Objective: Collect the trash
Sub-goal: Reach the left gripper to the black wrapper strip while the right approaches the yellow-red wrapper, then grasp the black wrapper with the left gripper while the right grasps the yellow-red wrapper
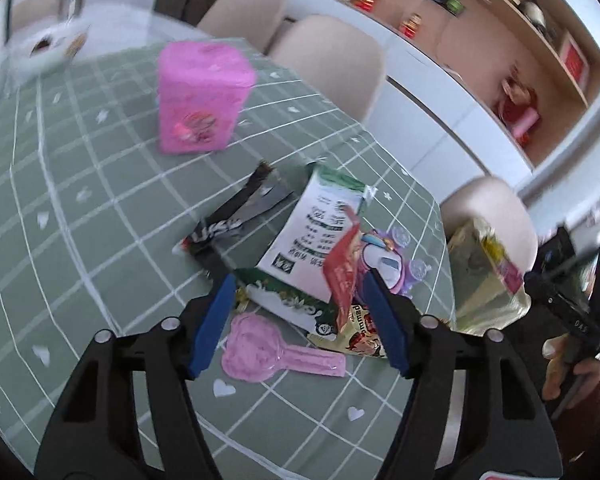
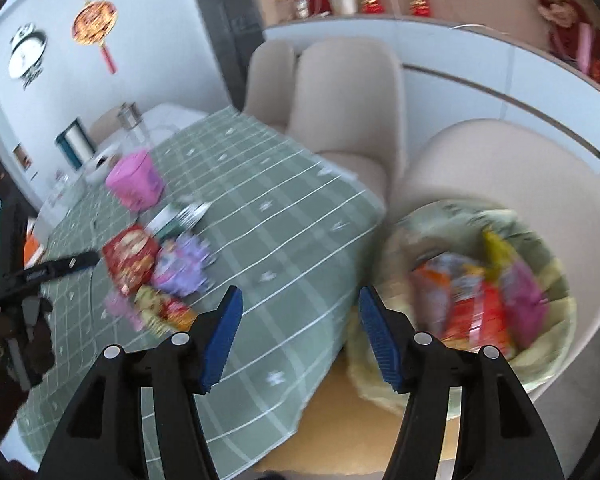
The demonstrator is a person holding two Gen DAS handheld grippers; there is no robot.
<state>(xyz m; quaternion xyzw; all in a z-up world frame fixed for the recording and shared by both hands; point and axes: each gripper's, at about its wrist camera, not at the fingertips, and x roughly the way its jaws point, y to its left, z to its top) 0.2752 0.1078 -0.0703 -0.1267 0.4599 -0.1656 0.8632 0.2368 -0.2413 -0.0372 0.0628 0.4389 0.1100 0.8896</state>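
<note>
My left tool (image 1: pixel 300 280) gaped wide over the wrappers (image 1: pixel 312 236) at the frame's centre; my right tool (image 2: pixel 300 300) hung wide, empty, beside the bag (image 2: pixel 480 280) at lower right.

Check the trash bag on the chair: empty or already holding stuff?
Holding stuff. The right wrist view looks into the open bag on the chair: blurred red, orange, yellow and purple wrappers lie inside. How full, cannot tell.
</note>
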